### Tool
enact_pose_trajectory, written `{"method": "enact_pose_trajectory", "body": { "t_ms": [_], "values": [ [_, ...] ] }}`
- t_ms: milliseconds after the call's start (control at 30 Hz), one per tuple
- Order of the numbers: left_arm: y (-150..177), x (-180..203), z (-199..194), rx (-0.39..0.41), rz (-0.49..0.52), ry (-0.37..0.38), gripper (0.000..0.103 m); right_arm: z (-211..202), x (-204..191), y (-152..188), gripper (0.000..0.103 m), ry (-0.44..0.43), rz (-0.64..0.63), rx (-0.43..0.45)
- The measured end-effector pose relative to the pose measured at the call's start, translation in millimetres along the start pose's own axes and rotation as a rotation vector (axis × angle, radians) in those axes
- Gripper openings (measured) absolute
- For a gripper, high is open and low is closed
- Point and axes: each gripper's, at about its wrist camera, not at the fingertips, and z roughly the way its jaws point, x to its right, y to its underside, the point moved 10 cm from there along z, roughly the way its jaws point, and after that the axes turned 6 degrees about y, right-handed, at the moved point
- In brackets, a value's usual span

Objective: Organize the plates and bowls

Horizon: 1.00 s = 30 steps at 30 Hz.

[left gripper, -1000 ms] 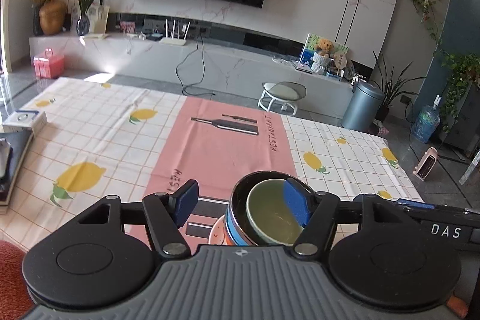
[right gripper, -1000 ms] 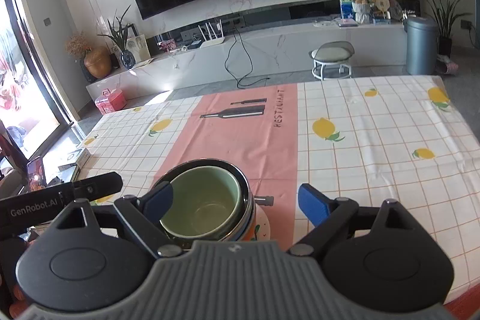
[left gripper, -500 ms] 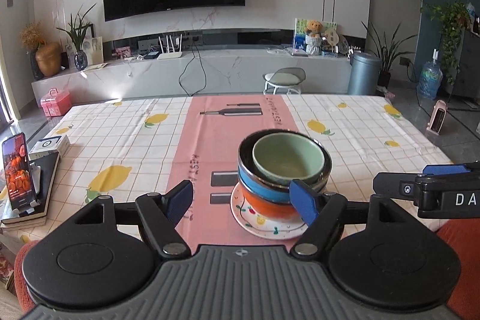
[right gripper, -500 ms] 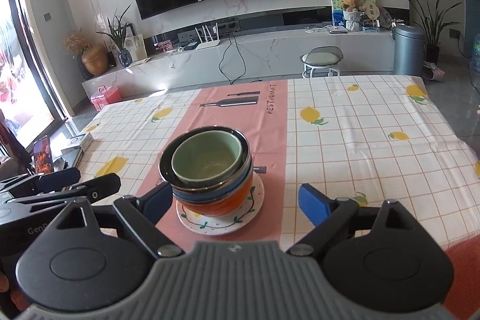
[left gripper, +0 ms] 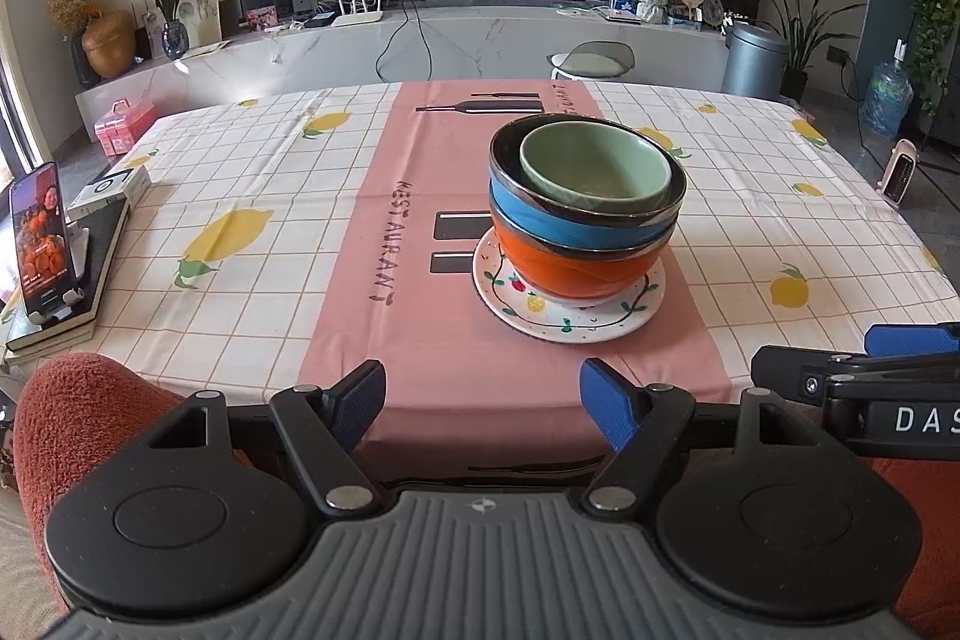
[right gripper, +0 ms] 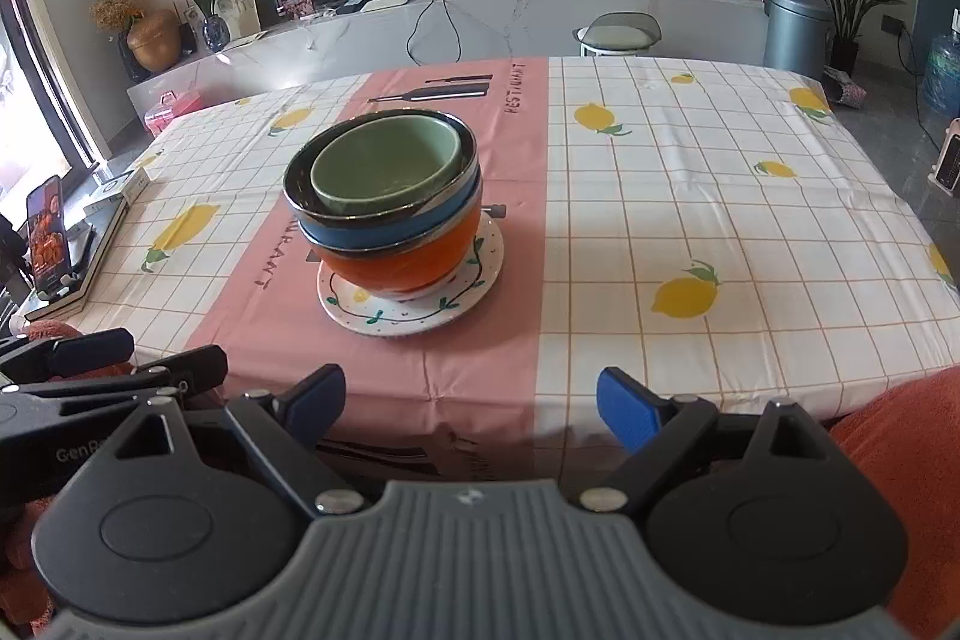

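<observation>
**Stacked bowls on the plate, both tongs released at the near edge**

Left wrist view: the left tongs (left gripper: pixel 483 403) are seen spread wide with nothing between the blue pads, held off the near edge of the desk (left gripper: pixel 252 244) with its lemon-print checked cloth. The stack is found ahead and slightly to the right of them: a pale green ceramic bowl (left gripper: pixel 594 169) nested in a blue bowl with a dark metallic rim (left gripper: pixel 576 220), set in an orange bowl (left gripper: pixel 576 268), all carried by a white round plate with a fruit-and-vine border (left gripper: pixel 564 313) on the pink centre strip. The stack appears slightly tilted, though fisheye distortion may account for that.

Right wrist view: the right tongs (right gripper: pixel 471 403) are likewise released and empty. The stack is placed ahead and to their left, so the two tongs are judged about equally near, flanking it. The round stack offers no long axis; an approach straight forward is judged to suit either side.
</observation>
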Motion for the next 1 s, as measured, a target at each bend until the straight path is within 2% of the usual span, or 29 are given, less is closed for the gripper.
{"method": "enact_pose_trajectory", "body": {
  "t_ms": [567, 1000],
  "values": [
    [3, 1, -5, 0.0, -0.011, 0.012, 0.087, -4, -4, 3, 0.089, 0.009, -0.025, 0.01],
    [-1, 5, -13, 0.044, 0.009, 0.034, 0.087, -12, -6, 3, 0.089, 0.002, -0.032, 0.046]
  ]
}}
